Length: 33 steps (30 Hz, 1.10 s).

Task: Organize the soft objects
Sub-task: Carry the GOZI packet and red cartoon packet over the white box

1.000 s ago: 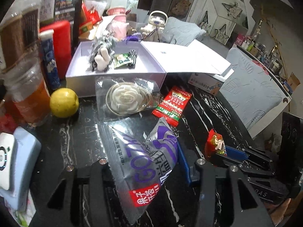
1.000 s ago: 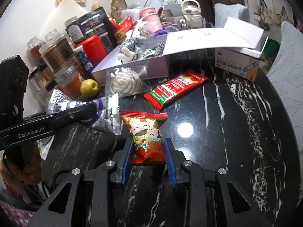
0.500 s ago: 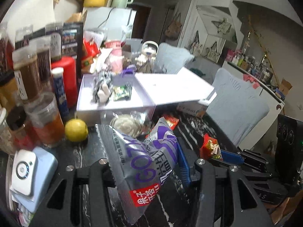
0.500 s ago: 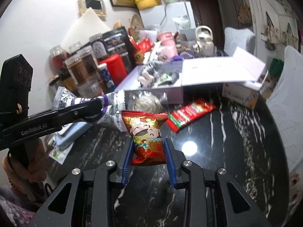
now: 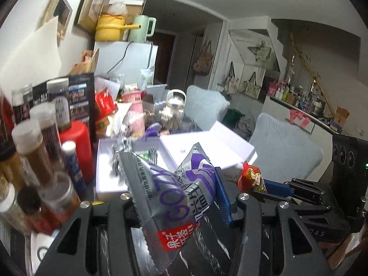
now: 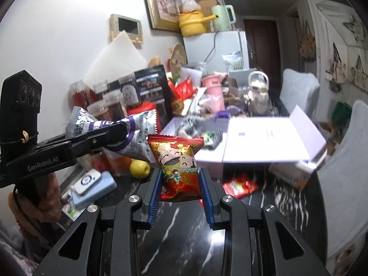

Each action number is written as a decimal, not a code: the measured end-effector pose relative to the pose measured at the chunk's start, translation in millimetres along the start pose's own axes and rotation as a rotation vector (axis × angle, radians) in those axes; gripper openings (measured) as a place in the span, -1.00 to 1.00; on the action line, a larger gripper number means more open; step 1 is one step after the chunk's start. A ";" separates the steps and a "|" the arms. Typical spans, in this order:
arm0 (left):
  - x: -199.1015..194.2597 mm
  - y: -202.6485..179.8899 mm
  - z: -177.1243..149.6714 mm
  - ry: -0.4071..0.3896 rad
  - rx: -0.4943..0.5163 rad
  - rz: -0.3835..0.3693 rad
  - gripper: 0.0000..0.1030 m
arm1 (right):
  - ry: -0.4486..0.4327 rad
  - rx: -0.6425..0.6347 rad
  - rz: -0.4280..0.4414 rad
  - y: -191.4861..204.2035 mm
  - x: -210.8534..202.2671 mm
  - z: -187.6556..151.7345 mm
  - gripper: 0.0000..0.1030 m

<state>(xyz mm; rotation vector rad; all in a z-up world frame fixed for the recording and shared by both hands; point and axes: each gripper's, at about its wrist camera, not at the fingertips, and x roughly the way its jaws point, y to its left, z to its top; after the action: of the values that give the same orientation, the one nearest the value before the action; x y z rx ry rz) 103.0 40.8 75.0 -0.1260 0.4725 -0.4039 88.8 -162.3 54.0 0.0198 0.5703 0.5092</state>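
Observation:
My left gripper (image 5: 177, 197) is shut on a silver and purple snack packet (image 5: 170, 197) and holds it in the air; it also shows in the right wrist view (image 6: 119, 133). My right gripper (image 6: 180, 184) is shut on a red snack packet (image 6: 178, 168), raised above the black marble table (image 6: 184, 241); the packet also shows in the left wrist view (image 5: 251, 178). The open white box (image 6: 230, 147) with a striped soft toy (image 5: 122, 151) stands behind both packets.
Spice jars (image 5: 39, 147), a red canister (image 5: 76, 142) and a plastic cup (image 5: 59, 197) crowd the left side. A yellow lemon (image 6: 139, 169), a long red packet (image 6: 239, 185), a blue device (image 6: 92, 187) and a small carton (image 6: 292, 174) lie on the table.
Both grippers have risen and tilted up with their packets, so the table has dropped low in both views. The box and the items on the table have not moved.

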 end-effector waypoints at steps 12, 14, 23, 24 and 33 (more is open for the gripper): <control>36.0 19.2 49.4 -0.081 0.002 0.000 -0.07 | -0.052 -0.044 0.026 -12.5 34.4 57.1 -0.38; 45.0 25.6 58.5 -0.095 -0.003 0.011 -0.07 | -0.060 -0.047 0.028 -16.5 43.5 65.8 -0.38; 86.4 48.5 89.0 -0.130 -0.017 0.044 -0.07 | -0.076 -0.051 0.021 -37.9 87.6 103.5 -0.38; 92.6 51.8 91.9 -0.129 -0.022 0.045 -0.07 | -0.075 -0.050 0.020 -40.7 93.7 108.3 -0.38; 136.1 78.1 104.7 -0.126 -0.040 0.088 -0.07 | -0.079 -0.040 0.003 -58.5 135.0 134.3 -0.38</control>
<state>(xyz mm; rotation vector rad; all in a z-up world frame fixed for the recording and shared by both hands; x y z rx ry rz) 289.7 59.5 94.5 -0.1674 0.3609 -0.2981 282.8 -134.5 89.3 0.0026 0.4829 0.5208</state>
